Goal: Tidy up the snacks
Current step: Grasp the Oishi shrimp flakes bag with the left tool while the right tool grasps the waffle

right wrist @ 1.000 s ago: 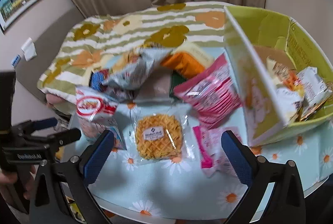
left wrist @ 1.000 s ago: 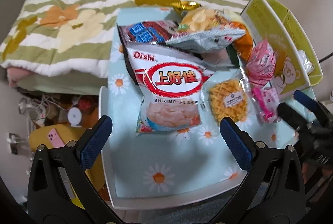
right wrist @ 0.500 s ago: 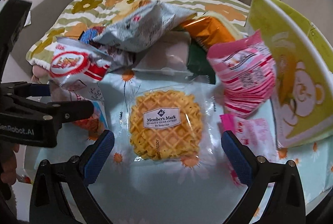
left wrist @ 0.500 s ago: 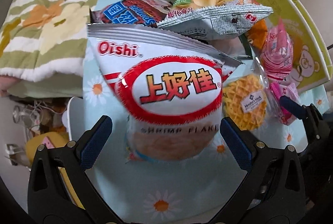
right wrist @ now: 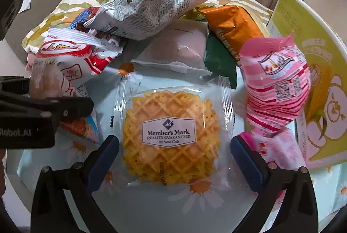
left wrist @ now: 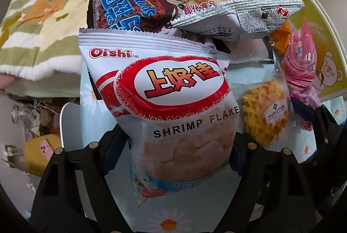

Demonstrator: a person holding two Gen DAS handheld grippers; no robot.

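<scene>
Starting with the left wrist view: caught the left gripper [left wrist: 175, 150] squeezed tight on the lower half of the shrimp flakes bag [left wrist: 173, 90], just left of the waffle pack [left wrist: 264, 111]. Spotted a grey chip bag [left wrist: 238, 9] and a chocolate cake pack [left wrist: 134, 9] heaped behind the waffle pack, with a pink pack [left wrist: 301, 59] and the yellow box [left wrist: 325, 42] to its right. Couldn't see inside the box, so guessed barely started, with nearly everything left to sort.

Moved to the right wrist view: found the right gripper [right wrist: 173, 146] spread wide, straddling the waffle pack and gripping nothing. Also picked out a green pack [right wrist: 219, 59] and a pale pouch [right wrist: 177, 44] behind the waffle pack, barely visible the other way.
</scene>
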